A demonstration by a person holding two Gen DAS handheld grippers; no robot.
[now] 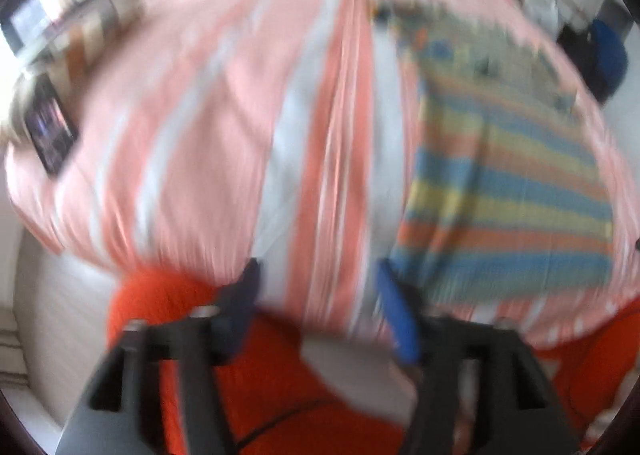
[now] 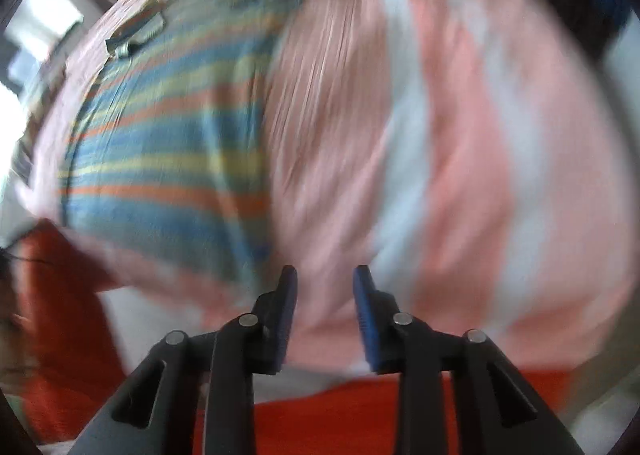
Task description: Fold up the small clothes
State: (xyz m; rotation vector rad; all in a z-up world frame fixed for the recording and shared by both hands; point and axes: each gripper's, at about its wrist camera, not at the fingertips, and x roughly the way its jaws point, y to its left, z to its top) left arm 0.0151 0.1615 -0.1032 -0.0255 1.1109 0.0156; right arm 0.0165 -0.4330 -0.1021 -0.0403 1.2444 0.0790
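A small garment with blue, yellow and orange stripes (image 1: 508,191) lies flat on a pink-and-white striped sheet (image 1: 224,103). It shows on the right in the left wrist view and on the left in the right wrist view (image 2: 168,159). My left gripper (image 1: 316,275) is open and empty above the sheet's near edge, left of the garment. My right gripper (image 2: 325,275) is open and empty above the sheet, just right of the garment's near corner. Both views are blurred by motion.
Orange cloth (image 1: 256,379) fills the near edge below the grippers, also in the right wrist view (image 2: 360,415). A dark phone-like object (image 1: 50,131) lies at the sheet's far left. A blue chair-like shape (image 1: 608,55) stands at the far right.
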